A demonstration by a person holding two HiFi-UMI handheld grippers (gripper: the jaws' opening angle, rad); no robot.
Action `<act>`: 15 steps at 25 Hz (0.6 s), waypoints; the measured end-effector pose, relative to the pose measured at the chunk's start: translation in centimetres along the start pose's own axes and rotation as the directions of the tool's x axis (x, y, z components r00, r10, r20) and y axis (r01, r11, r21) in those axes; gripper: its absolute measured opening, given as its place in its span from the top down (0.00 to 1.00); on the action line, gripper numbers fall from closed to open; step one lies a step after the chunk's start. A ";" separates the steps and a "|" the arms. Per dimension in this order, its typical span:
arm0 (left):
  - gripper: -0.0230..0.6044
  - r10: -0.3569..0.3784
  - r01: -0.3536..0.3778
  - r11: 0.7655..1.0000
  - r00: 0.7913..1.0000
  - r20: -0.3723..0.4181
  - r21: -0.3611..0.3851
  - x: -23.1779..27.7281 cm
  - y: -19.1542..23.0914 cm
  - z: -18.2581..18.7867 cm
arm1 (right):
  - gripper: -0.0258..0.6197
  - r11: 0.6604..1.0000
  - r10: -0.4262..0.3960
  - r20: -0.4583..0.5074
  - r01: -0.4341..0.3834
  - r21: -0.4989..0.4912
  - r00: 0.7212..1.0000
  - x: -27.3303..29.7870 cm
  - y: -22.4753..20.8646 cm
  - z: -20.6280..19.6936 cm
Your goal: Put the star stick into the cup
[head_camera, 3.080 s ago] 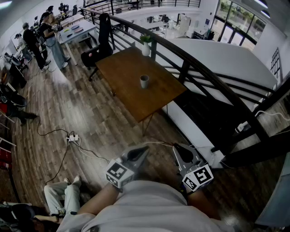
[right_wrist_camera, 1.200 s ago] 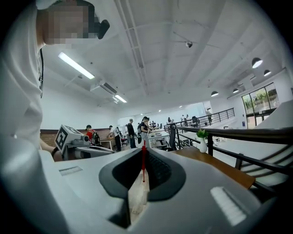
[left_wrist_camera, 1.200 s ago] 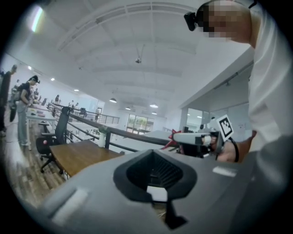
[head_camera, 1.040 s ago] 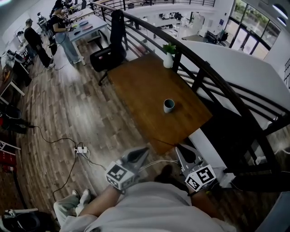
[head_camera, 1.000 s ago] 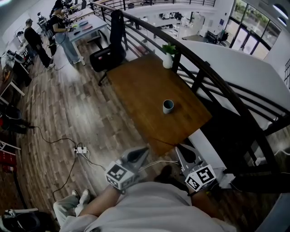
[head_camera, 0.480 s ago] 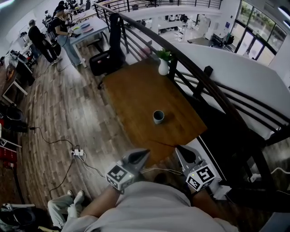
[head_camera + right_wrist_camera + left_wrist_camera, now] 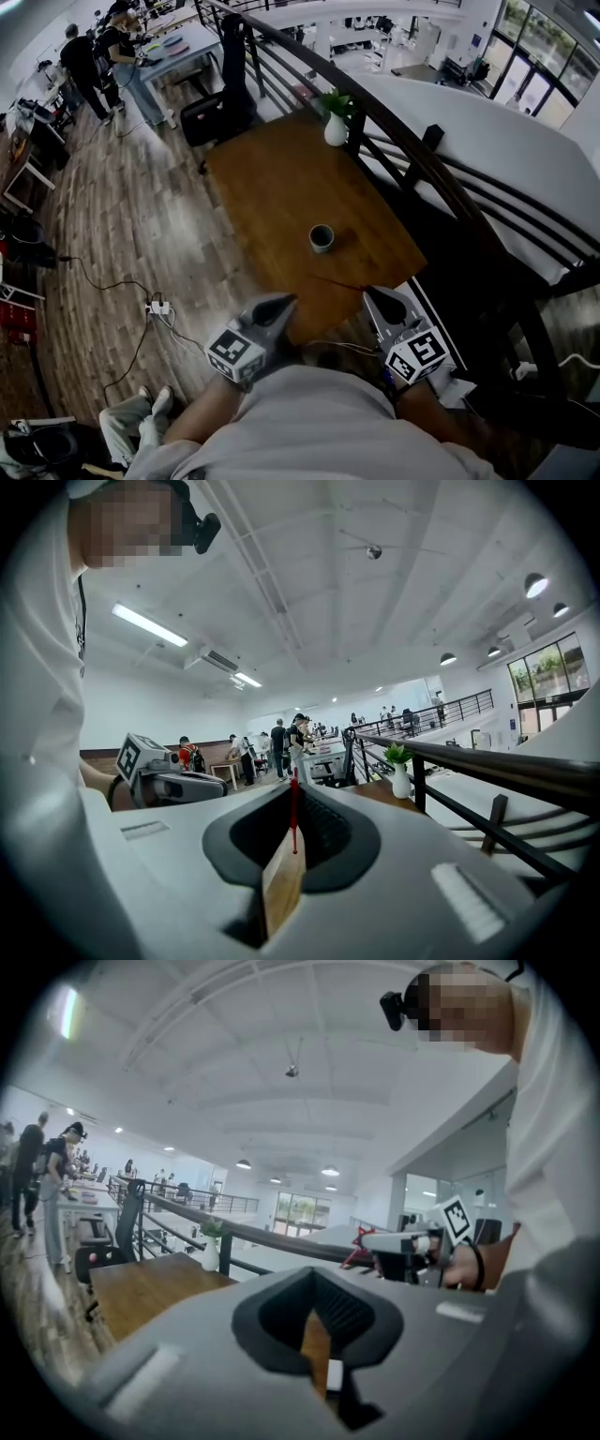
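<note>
A small grey cup (image 7: 322, 237) stands upright on the wooden table (image 7: 272, 178), toward its near end. My right gripper (image 7: 375, 292) is shut on the star stick (image 7: 337, 283), a thin red rod that reaches left over the table's near edge. In the right gripper view the rod (image 7: 293, 808) shows between the closed jaws. The left gripper view shows its red star end (image 7: 360, 1235) beside the right gripper (image 7: 403, 1241). My left gripper (image 7: 281, 302) hangs shut and empty just short of the table, level with the right one.
A white vase with a plant (image 7: 336, 129) stands at the table's far edge by the dark railing (image 7: 394, 122). A black chair (image 7: 211, 112) sits beyond the table. Cables and a power strip (image 7: 155, 307) lie on the floor at left. People (image 7: 122, 56) stand far left.
The view has closed in on the table, so the cup now sits nearer to both grippers. The grippers keep the same pose in front of the body.
</note>
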State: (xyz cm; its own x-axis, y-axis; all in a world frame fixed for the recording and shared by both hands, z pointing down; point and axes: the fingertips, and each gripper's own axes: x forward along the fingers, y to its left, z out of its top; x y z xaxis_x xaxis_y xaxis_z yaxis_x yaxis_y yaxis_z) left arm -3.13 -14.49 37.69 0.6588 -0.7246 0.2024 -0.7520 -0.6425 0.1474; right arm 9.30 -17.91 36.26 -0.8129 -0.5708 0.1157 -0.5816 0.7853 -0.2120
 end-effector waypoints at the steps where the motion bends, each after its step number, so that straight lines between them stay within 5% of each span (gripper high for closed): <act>1: 0.96 -0.001 0.001 1.000 1.000 -0.002 -0.001 0.4 0.5 -0.1 | 0.92 1.000 -0.005 -0.003 0.005 0.002 1.000 0.3 -0.4 -0.1; 15: 0.96 -0.057 0.055 0.998 0.997 -0.042 -0.042 5.8 7.7 -0.1 | 0.92 0.998 -0.055 -0.049 0.057 0.036 0.997 6.5 -6.4 -1.0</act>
State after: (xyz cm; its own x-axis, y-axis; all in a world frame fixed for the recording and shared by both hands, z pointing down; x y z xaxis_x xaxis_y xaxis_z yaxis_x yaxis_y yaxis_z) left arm -5.10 -23.65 40.13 0.6991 -0.6755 0.2346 -0.7147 -0.6706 0.1989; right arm 7.76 -26.40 39.31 -0.7801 -0.6009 0.1744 -0.6255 0.7423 -0.2402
